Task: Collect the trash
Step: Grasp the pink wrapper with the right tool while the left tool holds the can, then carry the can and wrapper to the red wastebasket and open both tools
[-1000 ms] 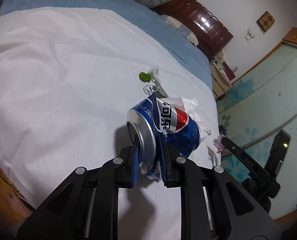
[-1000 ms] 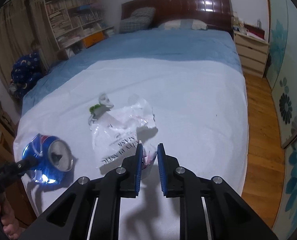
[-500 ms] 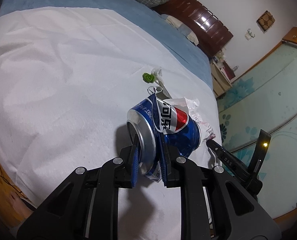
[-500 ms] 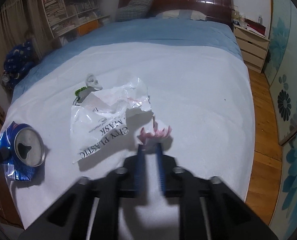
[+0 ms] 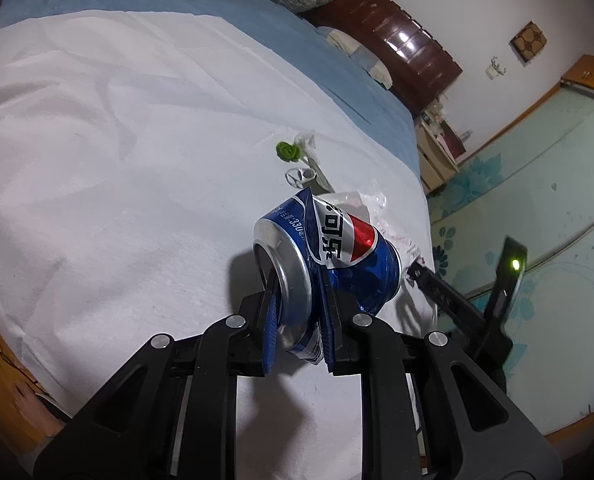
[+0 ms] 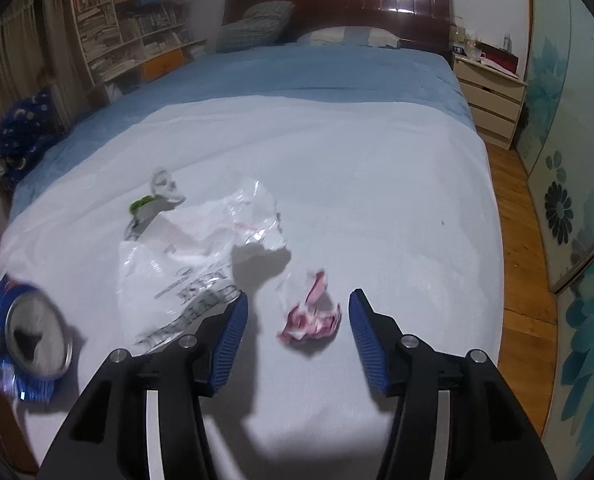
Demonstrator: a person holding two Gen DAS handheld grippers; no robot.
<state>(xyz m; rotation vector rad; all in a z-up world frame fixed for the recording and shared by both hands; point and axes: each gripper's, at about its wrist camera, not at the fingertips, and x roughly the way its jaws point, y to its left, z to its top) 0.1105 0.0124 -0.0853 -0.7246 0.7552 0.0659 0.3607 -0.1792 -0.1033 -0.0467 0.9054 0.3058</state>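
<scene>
My left gripper [image 5: 297, 312] is shut on a crushed blue Pepsi can [image 5: 329, 256], held above the white sheet [image 5: 117, 168]. The can also shows at the left edge of the right wrist view [image 6: 29, 340]. My right gripper [image 6: 297, 320] is open, its fingers either side of a crumpled pink and white wrapper [image 6: 311, 316] lying on the sheet. A clear plastic bag with printed text [image 6: 193, 256] lies left of the wrapper. A small green scrap with a white plastic piece [image 6: 153, 200] lies beyond the bag; it also shows in the left wrist view [image 5: 293, 152].
The white sheet covers the foot of a bed with a blue cover [image 6: 317, 72] and dark wooden headboard [image 6: 337, 4]. A bedside drawer unit [image 6: 493, 100] and wooden floor [image 6: 517, 240] are at the right. Bookshelves [image 6: 129, 40] stand at the left.
My right gripper was shut on the pink wrapper, lifted it and has opened; the wrapper now lies on the sheet between its fingers. My left gripper still holds the can.
</scene>
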